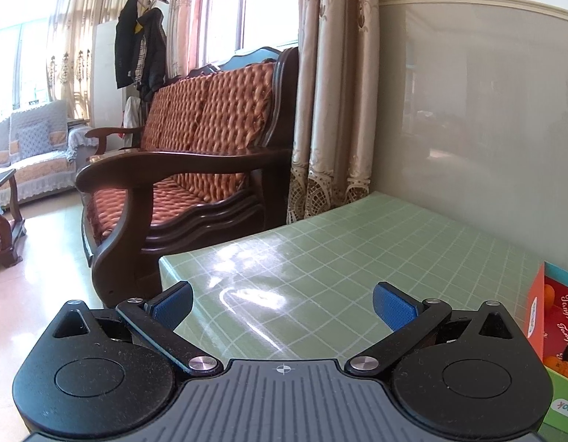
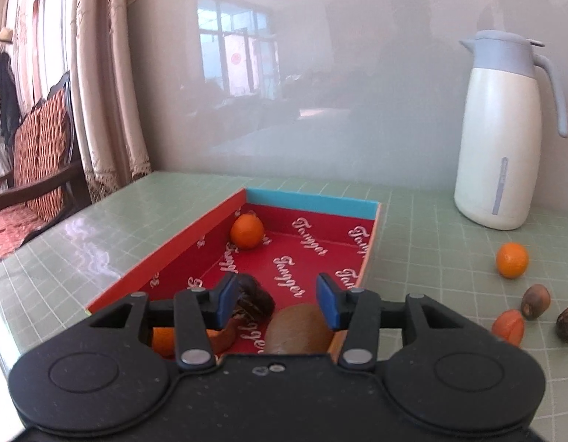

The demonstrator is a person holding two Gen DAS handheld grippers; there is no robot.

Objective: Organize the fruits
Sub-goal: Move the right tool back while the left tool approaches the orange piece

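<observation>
Right gripper (image 2: 278,300) parted over the red box (image 2: 166,258), pads clear of the kiwi (image 2: 298,328) just below, its near end hidden. Dark fruit (image 2: 254,300) beside it; orange (image 2: 247,231) toward the box's far corner. Left gripper (image 1: 283,304) spread wide, empty, left of the box.

Your left hand-held gripper (image 1: 283,307), along the bottom of its frame, has a ribbed grey centre plate stamped with a small crosshair, two black rounded housings with disc insets, silver pivot screws, and black link arms tipped with textured blue pads. Your right hand-held gripper (image 2: 276,300) matches it, except its centre is speckled black.
</observation>
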